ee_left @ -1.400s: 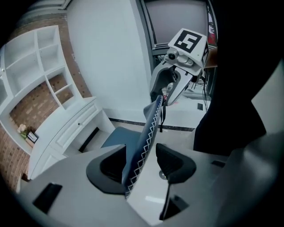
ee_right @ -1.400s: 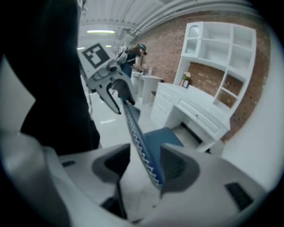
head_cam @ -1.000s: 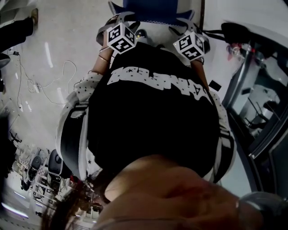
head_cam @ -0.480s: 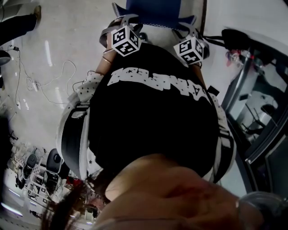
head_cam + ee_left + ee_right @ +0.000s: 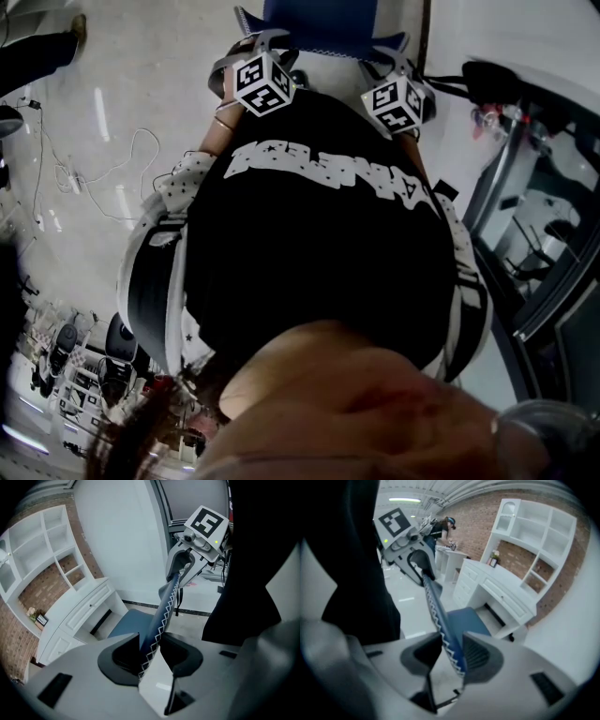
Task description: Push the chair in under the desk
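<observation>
Blue chair backrest [image 5: 166, 606] | left gripper [image 5: 151, 652], right gripper [image 5: 451, 654]: jaws just closed, clamping its top edge | risk: uneven shove swings chair wide of desk [image 5: 504, 596]

the person's black top [image 5: 309, 262] hides most of the blue chair [image 5: 319, 21], which the upper edge cuts off.

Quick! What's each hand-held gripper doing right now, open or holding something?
Left hand-held gripper: jaws have just been closing, now clamped on the blue chair back.
Right hand-held gripper: jaws have just been closing, clamped on the chair back too.
</observation>
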### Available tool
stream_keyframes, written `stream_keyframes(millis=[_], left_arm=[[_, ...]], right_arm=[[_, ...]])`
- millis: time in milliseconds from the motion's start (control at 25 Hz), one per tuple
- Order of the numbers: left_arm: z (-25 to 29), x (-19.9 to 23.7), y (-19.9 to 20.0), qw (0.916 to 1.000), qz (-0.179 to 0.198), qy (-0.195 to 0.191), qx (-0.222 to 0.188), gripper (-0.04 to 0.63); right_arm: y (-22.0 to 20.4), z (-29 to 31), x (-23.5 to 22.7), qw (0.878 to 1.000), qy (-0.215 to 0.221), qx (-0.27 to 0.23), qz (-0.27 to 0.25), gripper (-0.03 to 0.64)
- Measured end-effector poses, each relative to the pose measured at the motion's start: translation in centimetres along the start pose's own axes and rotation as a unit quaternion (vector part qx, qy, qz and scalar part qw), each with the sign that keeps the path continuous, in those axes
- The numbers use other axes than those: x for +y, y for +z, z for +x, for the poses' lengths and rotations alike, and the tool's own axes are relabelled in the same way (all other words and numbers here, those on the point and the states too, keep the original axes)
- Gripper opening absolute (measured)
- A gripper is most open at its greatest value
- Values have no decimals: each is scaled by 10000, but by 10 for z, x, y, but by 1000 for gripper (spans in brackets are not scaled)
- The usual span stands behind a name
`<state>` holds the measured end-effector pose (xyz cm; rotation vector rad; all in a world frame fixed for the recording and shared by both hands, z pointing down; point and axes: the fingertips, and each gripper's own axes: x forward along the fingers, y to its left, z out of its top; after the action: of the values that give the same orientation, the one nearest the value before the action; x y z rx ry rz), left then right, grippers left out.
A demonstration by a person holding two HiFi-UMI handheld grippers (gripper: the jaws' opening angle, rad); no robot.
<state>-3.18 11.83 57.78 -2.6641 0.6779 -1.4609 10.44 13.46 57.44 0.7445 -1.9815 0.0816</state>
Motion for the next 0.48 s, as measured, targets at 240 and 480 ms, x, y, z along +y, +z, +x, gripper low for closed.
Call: stream_keyframes(millis=[240, 480], left_arm=[[-1, 1, 0, 10000, 32, -79, 0, 166], [1, 3, 0, 10000, 46, -87, 1, 166]], right_arm=[[2, 2, 0, 10000, 1, 29, 8, 152], [2, 6, -2, 10000, -17, 92, 26, 152]])
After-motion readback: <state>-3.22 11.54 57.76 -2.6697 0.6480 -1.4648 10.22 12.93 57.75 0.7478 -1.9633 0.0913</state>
